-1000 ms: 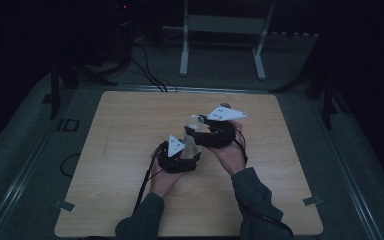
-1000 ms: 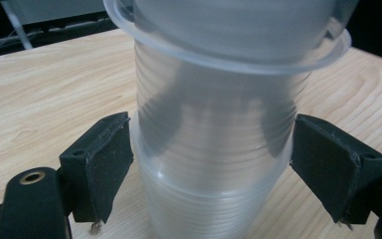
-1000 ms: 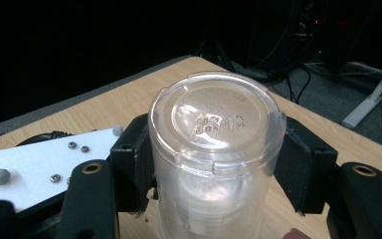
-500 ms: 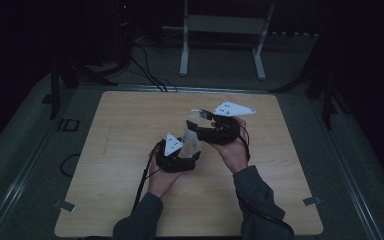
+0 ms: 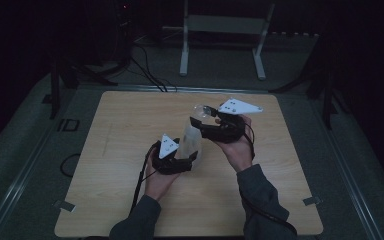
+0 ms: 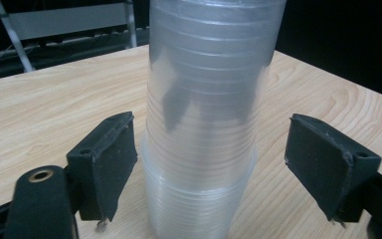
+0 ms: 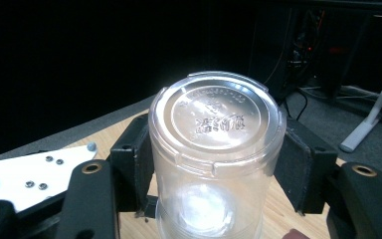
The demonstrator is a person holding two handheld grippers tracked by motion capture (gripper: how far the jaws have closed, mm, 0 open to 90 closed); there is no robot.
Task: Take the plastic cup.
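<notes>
Right tongs (image 7: pixel 214 164) clamp top cup (image 7: pixel 216 149), now raised off stack (image 6: pixel 204 149) versus a second ago. Left tongs (image 6: pixel 209 169) just narrowed around stack, pads not touching. I judge separation underway above tabletop (image 5: pixel 130 125).

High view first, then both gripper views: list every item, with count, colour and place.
stack of cups: one stack, clear plastic, upside down near the table's middle, between both tongs
table: one, light wood
metal stand: one, pale grey, on the floor beyond the table
cables: several, black, on the floor beyond the table
left tongs: one, black, jaws around the stack's lower part, just closing in, right pad not touching
right tongs: one, black, clamped on the top cup
hands: two, holding the tongs
</notes>
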